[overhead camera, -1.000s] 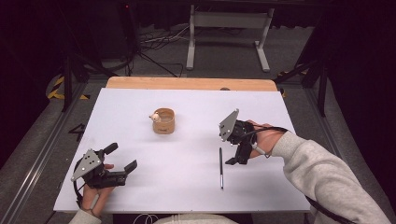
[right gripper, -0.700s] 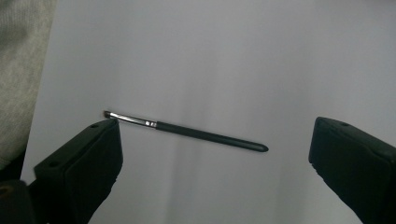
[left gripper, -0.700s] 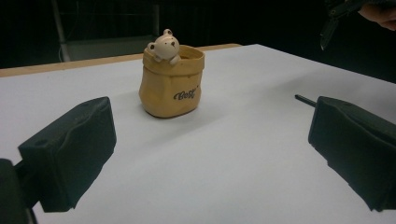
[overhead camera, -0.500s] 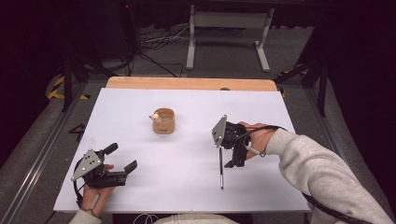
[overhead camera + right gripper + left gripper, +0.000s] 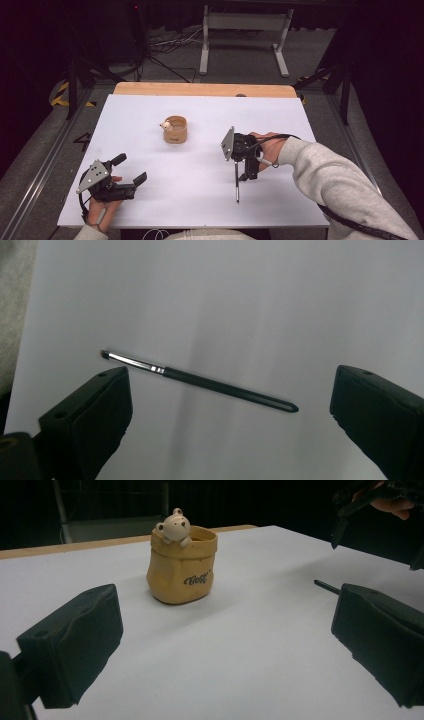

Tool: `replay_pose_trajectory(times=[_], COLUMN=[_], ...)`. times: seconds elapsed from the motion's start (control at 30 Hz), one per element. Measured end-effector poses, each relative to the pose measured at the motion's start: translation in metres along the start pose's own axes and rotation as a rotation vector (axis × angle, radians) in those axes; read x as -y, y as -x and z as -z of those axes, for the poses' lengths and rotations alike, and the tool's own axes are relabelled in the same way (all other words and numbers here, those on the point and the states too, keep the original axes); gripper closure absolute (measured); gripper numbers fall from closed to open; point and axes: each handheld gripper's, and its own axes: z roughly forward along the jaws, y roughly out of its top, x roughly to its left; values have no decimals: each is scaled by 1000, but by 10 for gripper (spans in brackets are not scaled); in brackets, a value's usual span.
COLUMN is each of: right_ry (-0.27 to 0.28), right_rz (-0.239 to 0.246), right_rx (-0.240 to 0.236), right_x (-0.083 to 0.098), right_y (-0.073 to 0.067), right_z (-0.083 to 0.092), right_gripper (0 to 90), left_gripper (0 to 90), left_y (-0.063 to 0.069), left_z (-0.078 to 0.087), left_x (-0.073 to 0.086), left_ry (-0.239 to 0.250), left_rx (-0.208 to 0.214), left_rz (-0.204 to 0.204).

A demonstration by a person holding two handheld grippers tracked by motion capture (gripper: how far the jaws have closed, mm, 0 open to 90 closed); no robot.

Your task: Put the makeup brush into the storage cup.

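Jaws of the right gripper (image 5: 227, 405) are gaping wide, empty, hovering over the thin brush (image 5: 200, 381), risking rolling it aside when closing

Bright white table (image 5: 200, 200), dark surroundings, soft blur

In the high view the right gripper (image 5: 248, 167) hides the upper part of the thin brush (image 5: 237, 187); the pot's (image 5: 181, 565) lettering is partly unreadable

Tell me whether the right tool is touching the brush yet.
Apart. The right gripper view shows the brush lying on the white table between the open right tool, clear of both.
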Motion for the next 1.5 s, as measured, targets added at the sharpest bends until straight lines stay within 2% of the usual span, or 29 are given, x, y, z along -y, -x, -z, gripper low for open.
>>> replay_pose_trajectory(times=[0.27,0.63,0.93,1.1,1.2,1.5], right_ry=[-23,-53,-79,-98,-106,-122], right_rz=[11,32,44,49,50,56], right_rx=[-27,-43,-56,-63,-61,-61], right_x=[3,4,6,6,7,7], right_y=[1,1,2,2,2,3], right_z=[-18,-34,-43,-49,-51,-53], right_gripper=[42,44,48,52,54,76], left_gripper=[3,2,2,2,2,2], left_y=[0,0,1,1,1,1], left_z=[-2,-3,-3,-3,-3,-3], left_x=[0,0,0,0,0,0], left_ry=[-5,-4,-12,-11,-12,-15], left_rx=[2,3,1,2,5,0], left_rz=[-4,-1,-21,-16,0,-6])
